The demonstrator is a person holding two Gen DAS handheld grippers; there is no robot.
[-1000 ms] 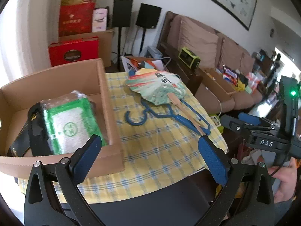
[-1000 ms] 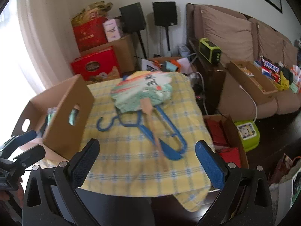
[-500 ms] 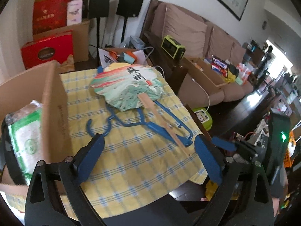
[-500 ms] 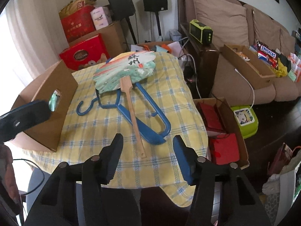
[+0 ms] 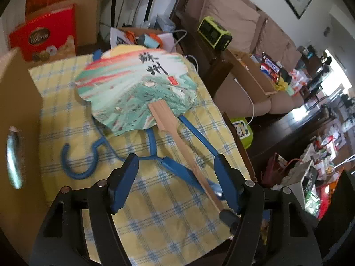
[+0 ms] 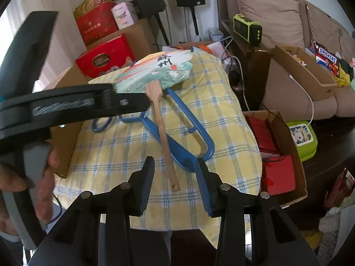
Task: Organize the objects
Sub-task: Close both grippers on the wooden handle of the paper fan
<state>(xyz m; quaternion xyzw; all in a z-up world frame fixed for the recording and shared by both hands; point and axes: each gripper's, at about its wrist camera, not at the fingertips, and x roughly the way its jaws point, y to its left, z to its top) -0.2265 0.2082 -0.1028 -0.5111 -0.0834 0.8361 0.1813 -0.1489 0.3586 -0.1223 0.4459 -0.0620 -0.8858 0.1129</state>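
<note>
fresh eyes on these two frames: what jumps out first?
The painted paper fan lying mid-table on the yellow checked cloth, its wooden handle running toward the camera. It rests across a blue hanger. Both claws frame it: the right claw sits over the handle's end and the left claw over the hanger and handle, both jaws just narrowing, nothing gripped.

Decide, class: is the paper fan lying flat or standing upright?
Flat. The fan lies on the checked tablecloth, its wooden handle resting across the blue hanger.
</note>
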